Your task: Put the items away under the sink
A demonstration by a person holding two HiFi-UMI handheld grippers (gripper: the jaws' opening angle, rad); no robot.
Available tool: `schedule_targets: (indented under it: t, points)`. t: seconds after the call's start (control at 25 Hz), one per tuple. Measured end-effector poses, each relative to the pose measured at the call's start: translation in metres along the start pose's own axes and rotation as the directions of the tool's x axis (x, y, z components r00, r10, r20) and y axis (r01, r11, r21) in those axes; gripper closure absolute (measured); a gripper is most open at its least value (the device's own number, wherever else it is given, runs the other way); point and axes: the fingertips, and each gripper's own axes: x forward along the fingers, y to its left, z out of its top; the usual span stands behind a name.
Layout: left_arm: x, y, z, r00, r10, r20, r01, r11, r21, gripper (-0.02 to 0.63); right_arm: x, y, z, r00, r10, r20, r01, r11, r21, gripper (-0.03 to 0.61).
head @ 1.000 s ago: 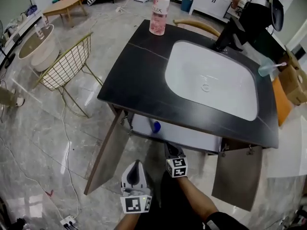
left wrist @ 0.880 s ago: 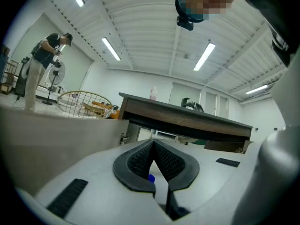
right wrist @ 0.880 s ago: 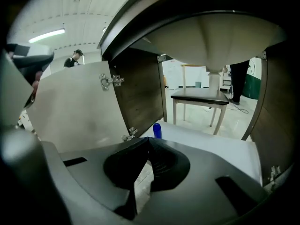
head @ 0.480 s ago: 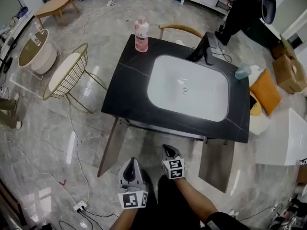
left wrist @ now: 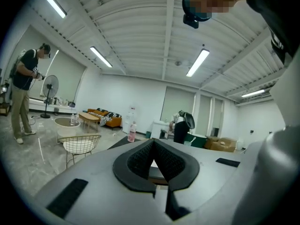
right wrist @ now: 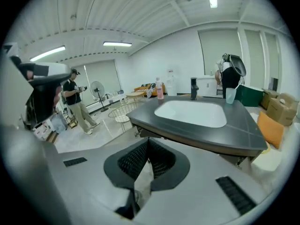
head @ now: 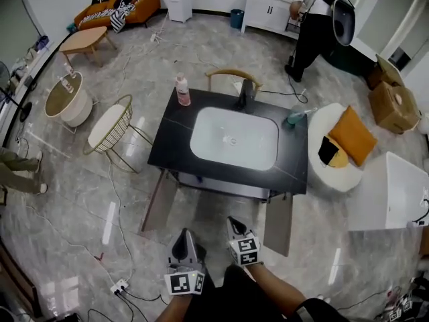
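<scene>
The black-topped sink cabinet stands in the middle of the head view, its two doors hanging open below. A pink bottle stands on its far left corner, and a pale blue cup on the far right by the black tap. My left gripper and right gripper are well in front of the cabinet, side by side, both shut and empty. The right gripper view shows the basin, bottle and cup beyond the shut right gripper. Over the left gripper the bottle shows small.
A wire chair stands left of the cabinet; a white pouf with an orange cushion stands to its right. A white box sits far right. Cables and a power strip lie on the floor. A person stands at the back.
The head view has pulled back and up from the sink, so the cabinet looks much smaller and farther. Both grippers stay low, shut and empty.
</scene>
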Motion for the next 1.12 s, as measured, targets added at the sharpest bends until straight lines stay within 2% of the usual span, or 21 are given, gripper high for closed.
schedule_targets:
  t: [0.24, 0.44, 0.56, 0.76, 1.12]
  points:
    - [-0.057, -0.058, 0.060, 0.999, 0.015, 0.042, -0.015, 1.000, -0.001, 0.601, -0.113, 0.006, 0.045, 0.996, 0.040, 0.083, -0.038, 0.999, -0.018, 0.568]
    - [-0.077, -0.070, 0.089, 0.997, -0.007, 0.075, 0.006, 1.000, 0.015, 0.601, -0.166, 0.010, 0.082, 0.983, 0.018, 0.182, -0.015, 1.000, -0.020, 0.568]
    - [-0.087, -0.067, 0.098, 0.996, -0.022, 0.085, 0.021, 1.000, 0.016, 0.601, -0.190, 0.019, 0.096, 0.972, -0.003, 0.233, 0.004, 1.000, -0.006, 0.568]
    - [-0.095, -0.064, 0.116, 0.991, -0.070, 0.118, 0.063, 0.996, 0.062, 0.601, -0.218, 0.041, 0.114, 0.949, -0.031, 0.314, 0.034, 0.999, -0.002, 0.568]
    - [-0.102, -0.059, 0.106, 0.991, -0.094, 0.098, 0.091, 0.995, 0.032, 0.601, -0.238, 0.057, 0.105, 0.941, -0.030, 0.338, 0.035, 0.999, -0.010, 0.568]
